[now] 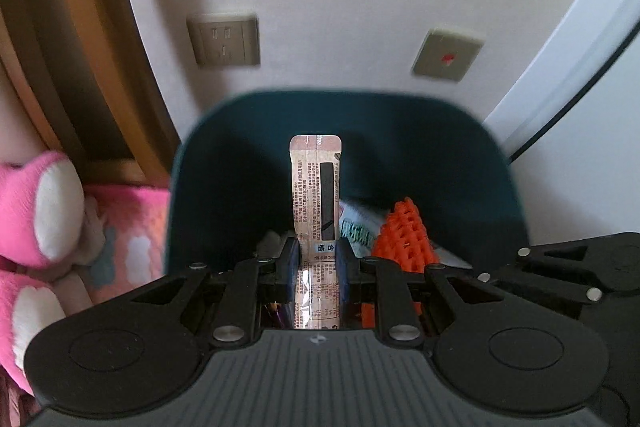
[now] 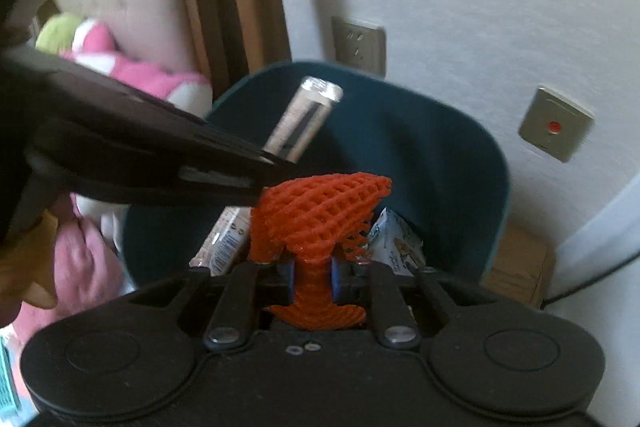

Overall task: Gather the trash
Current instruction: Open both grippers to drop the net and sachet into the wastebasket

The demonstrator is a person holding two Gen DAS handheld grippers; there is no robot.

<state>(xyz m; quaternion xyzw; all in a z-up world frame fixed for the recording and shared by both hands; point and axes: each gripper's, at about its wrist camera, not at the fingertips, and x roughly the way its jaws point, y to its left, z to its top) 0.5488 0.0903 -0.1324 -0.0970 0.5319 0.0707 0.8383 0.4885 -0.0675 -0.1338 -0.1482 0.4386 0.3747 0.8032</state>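
The left gripper (image 1: 317,263) is pinching a long printed wrapper (image 1: 316,187) upright over the dark bin (image 1: 224,163). Just right, the right gripper (image 2: 313,273) is squeezing an orange foam net (image 2: 320,211) above the same bin.

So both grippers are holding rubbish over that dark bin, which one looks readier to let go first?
Right, probably. The right gripper holds the orange foam net low over the bin opening; the left gripper holds its long wrapper upright, its tip near the rim.
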